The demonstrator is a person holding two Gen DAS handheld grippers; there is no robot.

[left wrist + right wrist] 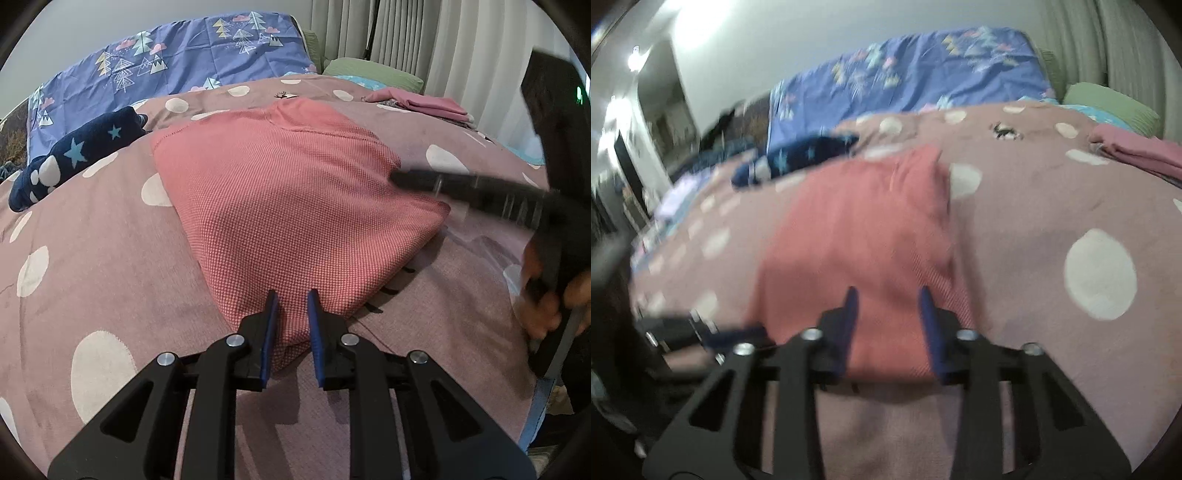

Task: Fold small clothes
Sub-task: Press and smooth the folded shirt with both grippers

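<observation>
A folded coral-pink knit garment (291,206) lies on the mauve polka-dot bedspread (92,258). My left gripper (293,295) is open, its blue pads on either side of the garment's near corner, not closed on it. The right gripper's black fingers (443,182) reach in from the right over the garment's right edge. In the blurred right wrist view the right gripper (888,293) is open just above the garment's (860,236) near edge, holding nothing.
A navy star-print garment (74,155) lies at the far left. A folded pink stack (424,105) sits at the far right near a green pillow (373,72). A blue tree-print sheet (177,62) covers the headboard. Curtains hang behind.
</observation>
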